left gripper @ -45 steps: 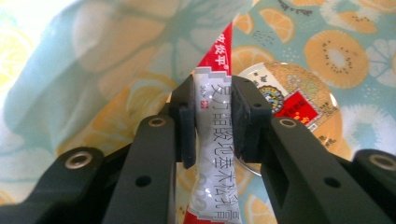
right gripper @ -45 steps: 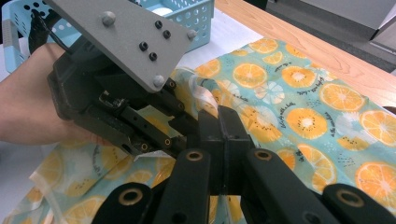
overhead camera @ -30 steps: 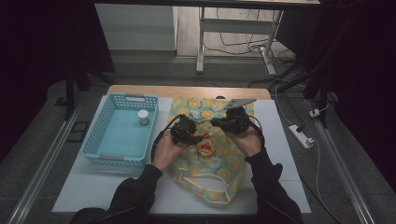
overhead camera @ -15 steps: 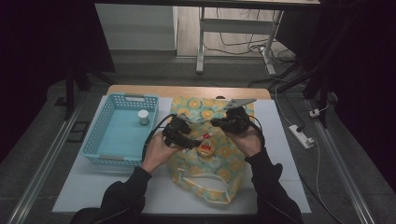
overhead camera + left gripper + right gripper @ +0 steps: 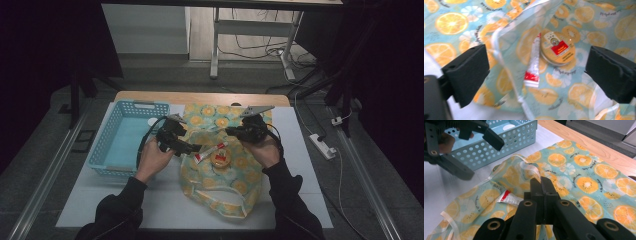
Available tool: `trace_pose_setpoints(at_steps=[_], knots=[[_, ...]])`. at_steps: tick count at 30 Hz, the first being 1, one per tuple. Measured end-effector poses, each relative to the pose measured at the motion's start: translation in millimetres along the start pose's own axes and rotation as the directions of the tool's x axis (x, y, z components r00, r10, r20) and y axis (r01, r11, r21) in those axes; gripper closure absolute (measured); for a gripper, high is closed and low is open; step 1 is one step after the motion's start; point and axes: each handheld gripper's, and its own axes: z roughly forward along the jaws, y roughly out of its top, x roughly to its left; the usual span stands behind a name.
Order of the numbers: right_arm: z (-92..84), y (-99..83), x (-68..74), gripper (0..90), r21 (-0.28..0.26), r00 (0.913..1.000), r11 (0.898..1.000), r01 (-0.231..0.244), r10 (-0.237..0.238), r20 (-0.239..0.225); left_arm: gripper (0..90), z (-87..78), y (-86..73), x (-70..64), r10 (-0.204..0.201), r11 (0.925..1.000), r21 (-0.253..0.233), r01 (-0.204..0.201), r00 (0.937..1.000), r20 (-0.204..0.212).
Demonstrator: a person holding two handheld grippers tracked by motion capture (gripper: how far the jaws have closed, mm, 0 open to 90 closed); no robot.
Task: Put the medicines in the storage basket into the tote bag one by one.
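A see-through bag (image 5: 220, 185) printed with orange slices lies on the white mat, its mouth held up. Inside lie a white and red tube (image 5: 209, 151) and a round tin (image 5: 221, 159). My right gripper (image 5: 231, 131) is shut on the bag's ribbon-trimmed rim; in the right gripper view the jaws (image 5: 541, 182) meet on the fabric above the tube (image 5: 509, 198). My left gripper (image 5: 192, 149) hovers at the bag's left edge. Its jaws have just been opening and grip nothing. Through the left gripper (image 5: 537, 67) I look down on the tube (image 5: 532, 65) and tin (image 5: 557, 47).
A light blue perforated basket (image 5: 107, 142) stands left of the bag with a small white container (image 5: 153, 121) inside. The table's wooden far edge (image 5: 200, 97) runs behind. On the floor to the right lies a white power strip (image 5: 322, 146).
My left gripper has drawn back to the left, away from the bag's middle, and its jaws have spread wide. The right gripper has stayed put on the rim.
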Motion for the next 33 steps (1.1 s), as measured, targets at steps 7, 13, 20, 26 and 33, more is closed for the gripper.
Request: trace_pose_setpoints(at_steps=[7,13,20,26,33], knots=[[-0.5,0.1,-0.1,90.0,-0.001,1.0000,1.000,0.000,0.000,0.001,0.7,-17.2,-8.8,15.9,-0.018,0.9996,-0.020,0.018,0.9996,-0.019],[-0.3,0.1,0.0,90.0,0.000,1.0000,1.000,0.001,-0.001,0.001,2.0,-34.1,-17.7,32.6,-0.038,0.9978,-0.055,0.036,0.9985,-0.039],[-0.3,0.2,0.0,90.0,0.000,1.0000,1.000,0.000,0.000,0.002,1.5,-48.2,-25.6,48.4,-0.041,0.9985,-0.042,0.036,0.9917,-0.122],[-0.8,0.2,-0.2,90.0,-0.001,1.0000,1.000,-0.002,0.002,0.004,0.8,-54.0,-33.2,62.5,-0.057,0.9980,-0.038,0.051,0.9805,-0.188],[-0.3,0.2,-0.1,90.0,-0.001,1.0000,1.000,0.001,-0.001,0.003,0.0,-57.7,-35.2,79.4,-0.101,0.9939,-0.070,0.085,0.9611,-0.257]])
